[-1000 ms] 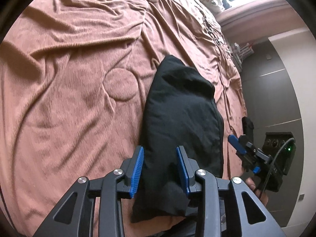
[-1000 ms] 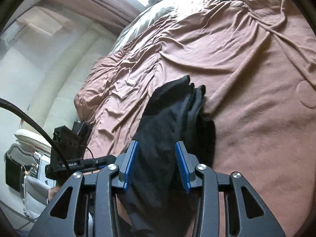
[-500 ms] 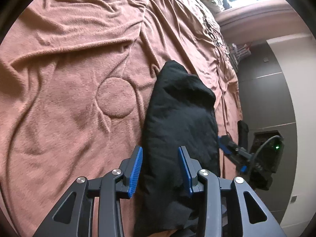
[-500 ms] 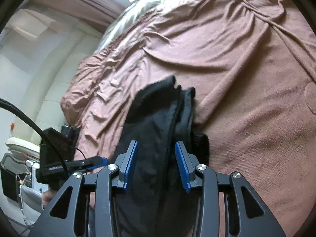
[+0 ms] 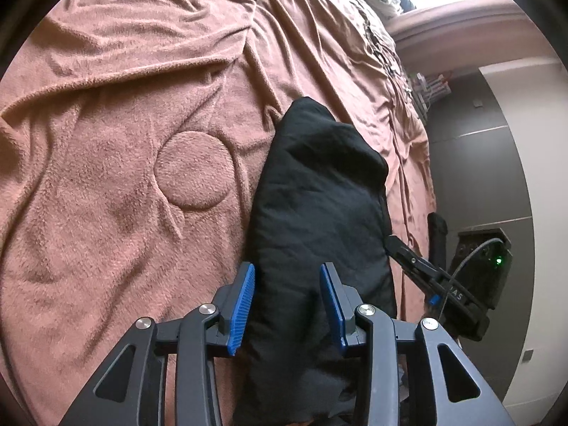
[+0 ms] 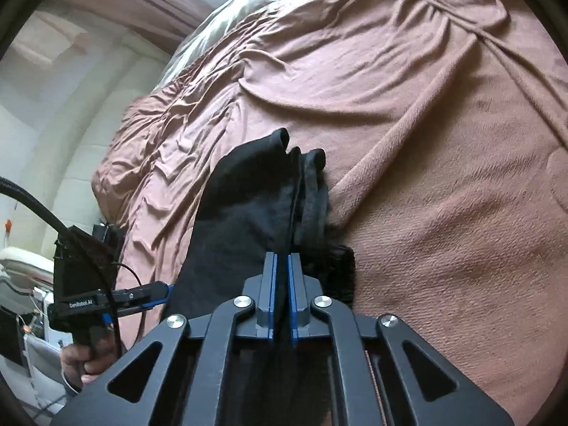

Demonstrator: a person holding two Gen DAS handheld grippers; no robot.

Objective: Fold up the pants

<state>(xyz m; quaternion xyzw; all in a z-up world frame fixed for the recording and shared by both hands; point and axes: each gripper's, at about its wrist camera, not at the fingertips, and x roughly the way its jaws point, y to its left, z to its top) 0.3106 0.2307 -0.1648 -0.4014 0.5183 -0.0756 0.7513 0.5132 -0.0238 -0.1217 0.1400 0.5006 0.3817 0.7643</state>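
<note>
- Black pants (image 5: 319,213) lie already folded into a narrow bundle on the pink fleece blanket (image 5: 106,177); right gripper (image 6: 280,294) is clamped on their near edge, likely to lift it for another fold
- Left gripper (image 5: 287,305) straddles the cloth, jaws apart, seemingly ready to pinch
- Only the right wrist view shows the stacked layers; a hand (image 6: 85,362) too

You are looking across a wide bed spread with a rumpled pinkish-brown fleece blanket (image 5: 117,163) embossed with a round motif. Beyond it curves a padded brown headboard (image 5: 451,35), bright daylight glaring above, beside a grey panelled wall (image 5: 479,163) and a white wall (image 6: 42,117).
</note>
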